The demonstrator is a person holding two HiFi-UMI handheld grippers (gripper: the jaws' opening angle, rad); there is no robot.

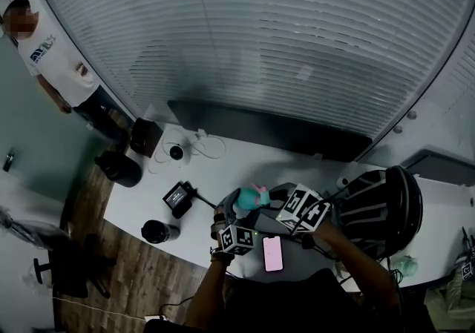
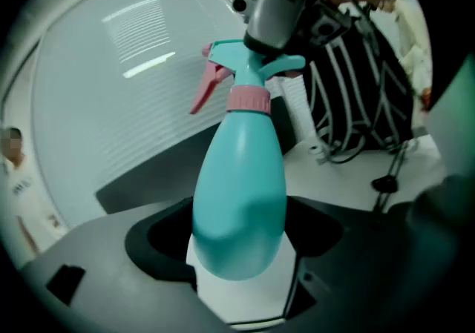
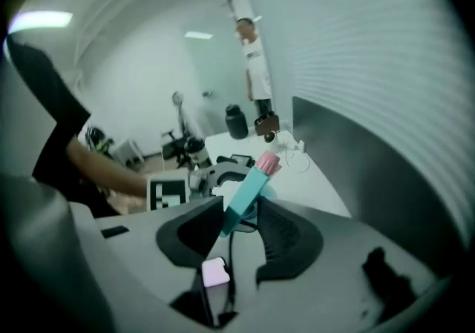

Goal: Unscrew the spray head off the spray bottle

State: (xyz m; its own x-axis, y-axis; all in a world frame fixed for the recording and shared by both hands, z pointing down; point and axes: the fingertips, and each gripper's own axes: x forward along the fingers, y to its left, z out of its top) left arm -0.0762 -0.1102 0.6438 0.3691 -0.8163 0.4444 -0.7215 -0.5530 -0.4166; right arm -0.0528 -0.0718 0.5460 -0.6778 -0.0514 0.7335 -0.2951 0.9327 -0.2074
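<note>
The bottle (image 2: 241,190) is being pinched at its fat lower body by the left gripper (image 2: 239,239). The jaws are being kept wide apart by the body's width, with a pad bearing on each flank. The bottle is being held tilted and clear of the table (image 1: 245,157), its neck pointing up and away from the left gripper.

At the far end, the head (image 3: 249,190) is being taken by the right gripper (image 3: 241,216). In the right gripper view the teal bar of the head is lying in the narrow gap between the jaws. Both pads appear to be pressing on it, and its pink tip (image 3: 269,163) is sticking out beyond them. In the left gripper view the right gripper is being seen over the top of the head, while the pink trigger (image 2: 204,90) is hanging free to one side.

The task is being judged as barely under way. Both grips are being held, one on the body and one on the head. The pink collar (image 2: 247,99) is sitting flush on the neck, with no gap or thread being shown. Whether any loosening has been done cannot be told. The head is yet to be turned against the body until it is freed, and then lifted off.
</note>
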